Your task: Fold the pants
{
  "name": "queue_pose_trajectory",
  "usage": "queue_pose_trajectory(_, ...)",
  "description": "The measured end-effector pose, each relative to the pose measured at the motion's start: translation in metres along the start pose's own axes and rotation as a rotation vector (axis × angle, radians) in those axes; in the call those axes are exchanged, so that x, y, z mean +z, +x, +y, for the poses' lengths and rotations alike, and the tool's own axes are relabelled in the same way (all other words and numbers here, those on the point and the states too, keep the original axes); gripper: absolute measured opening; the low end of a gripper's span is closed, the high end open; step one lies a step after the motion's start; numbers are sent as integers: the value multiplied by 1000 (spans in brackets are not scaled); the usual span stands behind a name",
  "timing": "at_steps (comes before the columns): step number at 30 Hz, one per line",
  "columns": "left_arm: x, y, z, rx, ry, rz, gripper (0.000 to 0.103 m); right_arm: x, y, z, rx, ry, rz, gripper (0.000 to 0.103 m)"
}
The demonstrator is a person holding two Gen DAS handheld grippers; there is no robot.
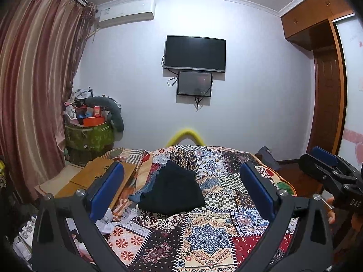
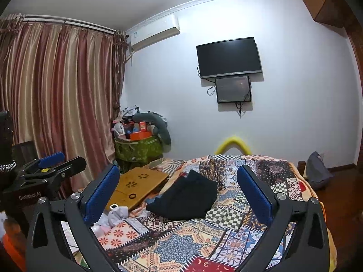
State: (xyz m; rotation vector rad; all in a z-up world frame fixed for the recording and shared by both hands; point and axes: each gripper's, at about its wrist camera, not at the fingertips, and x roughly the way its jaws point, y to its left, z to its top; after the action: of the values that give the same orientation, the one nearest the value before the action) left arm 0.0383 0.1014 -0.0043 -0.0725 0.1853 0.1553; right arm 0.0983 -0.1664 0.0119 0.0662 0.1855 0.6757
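Across the patchwork bed (image 1: 204, 231) the dark pants (image 1: 172, 190) lie folded in a compact bundle (apparently finished), while left gripper (image 1: 181, 190) and right gripper (image 2: 179, 192) hover with jaws spread, empty.

Bed covered by a multicoloured patchwork quilt (image 1: 204, 233). At centre, a folded black pair of pants (image 1: 174, 190) on the quilt; at nine o'clock of it, a flat wooden lap board (image 2: 138, 187); at seven o'clock, crumpled white cloth (image 2: 118, 214).
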Motion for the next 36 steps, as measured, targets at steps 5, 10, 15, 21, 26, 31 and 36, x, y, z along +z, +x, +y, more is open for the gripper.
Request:
queue_pose_trajectory(5,-2,2,-1,-2,10,7,103,-1,0,-1,1,0,9,103)
queue_pose_trajectory(10,-6,4,-2,-2,17,13,103,1,0,-1,0,-3,14,103)
queue_pose_trajectory(15,-8,6,-5,-8,25,19,103,-1,0,-2,-1,0,20,103)
queue_pose_trajectory(21,-8,7,-6,-10,27,20,103,-1,-1,-3,-4,4,28,103)
queue_pose_trajectory(26,-7,7,-5,-16,20,22,103,0,-1,-2,-8,6,30,103)
queue_pose_trajectory(31,-6,8,-1,-17,8,25,103,1,-2,-4,-9,13,32,103)
queue_pose_trajectory(36,-6,8,-1,-16,12,25,103,1,-2,-6,-12,18,35,103)
